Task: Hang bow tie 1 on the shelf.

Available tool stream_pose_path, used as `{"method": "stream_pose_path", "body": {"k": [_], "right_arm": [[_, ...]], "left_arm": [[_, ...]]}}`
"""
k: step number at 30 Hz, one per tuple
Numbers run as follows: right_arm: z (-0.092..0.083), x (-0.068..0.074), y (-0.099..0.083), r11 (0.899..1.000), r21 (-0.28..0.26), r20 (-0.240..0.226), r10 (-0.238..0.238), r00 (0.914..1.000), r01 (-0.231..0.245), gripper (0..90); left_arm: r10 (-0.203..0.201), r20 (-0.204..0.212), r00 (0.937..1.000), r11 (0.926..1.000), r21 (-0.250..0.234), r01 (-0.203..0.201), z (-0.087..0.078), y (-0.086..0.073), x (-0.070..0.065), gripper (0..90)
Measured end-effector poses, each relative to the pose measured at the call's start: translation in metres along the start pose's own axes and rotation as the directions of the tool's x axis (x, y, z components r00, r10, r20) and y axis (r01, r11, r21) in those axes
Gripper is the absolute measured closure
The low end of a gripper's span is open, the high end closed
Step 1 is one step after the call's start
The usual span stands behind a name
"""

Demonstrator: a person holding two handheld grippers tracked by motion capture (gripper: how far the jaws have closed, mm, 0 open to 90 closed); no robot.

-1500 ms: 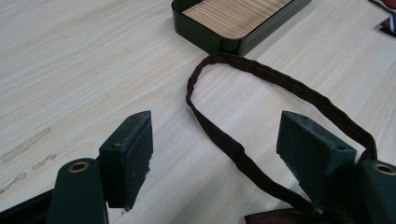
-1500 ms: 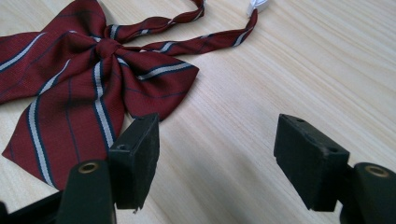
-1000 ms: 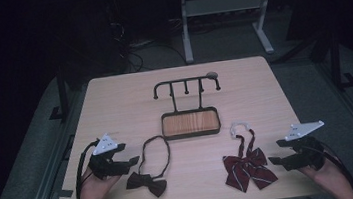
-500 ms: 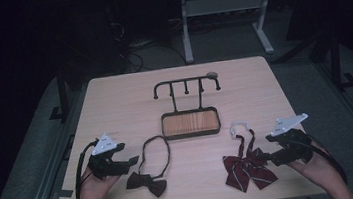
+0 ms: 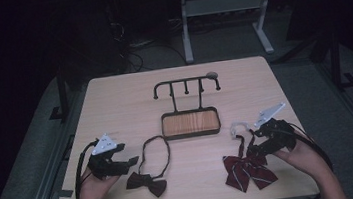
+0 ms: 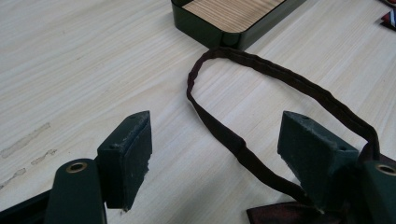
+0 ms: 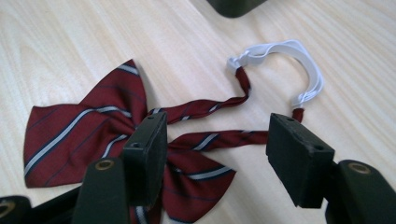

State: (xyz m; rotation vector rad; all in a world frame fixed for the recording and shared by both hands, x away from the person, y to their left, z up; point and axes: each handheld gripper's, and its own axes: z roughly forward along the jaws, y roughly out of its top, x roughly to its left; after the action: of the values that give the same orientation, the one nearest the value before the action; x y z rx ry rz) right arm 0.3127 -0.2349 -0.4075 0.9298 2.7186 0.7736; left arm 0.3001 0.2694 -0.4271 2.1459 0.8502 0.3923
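**Q:** Progress at this moment — what had been done, and what was left?

**A:** Nothing had been hung, judging from the layout. The black metal rack with four pegs (image 5: 185, 84) stood bare above its wood-lined black tray (image 5: 190, 123). Both ties lay flat on the pale wooden table (image 5: 115, 106): the plain dark-maroon bow tie with a dark neck loop (image 5: 146, 182) near the front left, the maroon ribbon tie with white stripes and a white elastic band (image 5: 248, 171) near the front right.

**Q:** State of the two tools?

**A:** The right gripper (image 7: 217, 154) hovered over the striped tie's twisted straps, its jaws wide but having just been closing — one strap lay between them, the pads (image 7: 152, 149) not yet pressing on it. The left gripper (image 6: 215, 158) sat beside the dark tie with jaws apart, the loop (image 6: 233, 140) running between them, ungripped.

**Q:** Remaining steps?

**A:** Probably all of them: pinch a strap, lift the tie, carry it to the rack and drop its band over a peg, then do the same with the other tie.
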Motion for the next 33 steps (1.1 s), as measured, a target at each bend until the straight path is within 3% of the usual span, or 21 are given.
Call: {"method": "stream_pose_path", "body": {"k": [9, 22, 33], "right_arm": [[0.010, -0.015, 0.010, 0.999, 0.042, 0.000, 0.013, 0.9999, -0.013, 44.6], [0.015, -0.025, 0.024, 0.998, 0.059, -0.001, 0.017, 0.9999, -0.017, 48.0], [0.029, -0.041, 0.037, 0.992, 0.118, 0.027, 0.045, 0.9986, -0.048, 50.9]], "left_arm": [[-0.004, 0.000, 1.0000, 1.0000, 0.008, 0.004, 0.001, -0.001, -0.001, 26.3], [-0.009, 0.001, 1.0000, 0.9999, 0.010, 0.009, 0.001, -0.001, 0.000, 26.6], [-0.010, -0.002, 0.9999, 0.9999, 0.003, 0.010, 0.000, 0.000, 0.001, 26.5]]}}
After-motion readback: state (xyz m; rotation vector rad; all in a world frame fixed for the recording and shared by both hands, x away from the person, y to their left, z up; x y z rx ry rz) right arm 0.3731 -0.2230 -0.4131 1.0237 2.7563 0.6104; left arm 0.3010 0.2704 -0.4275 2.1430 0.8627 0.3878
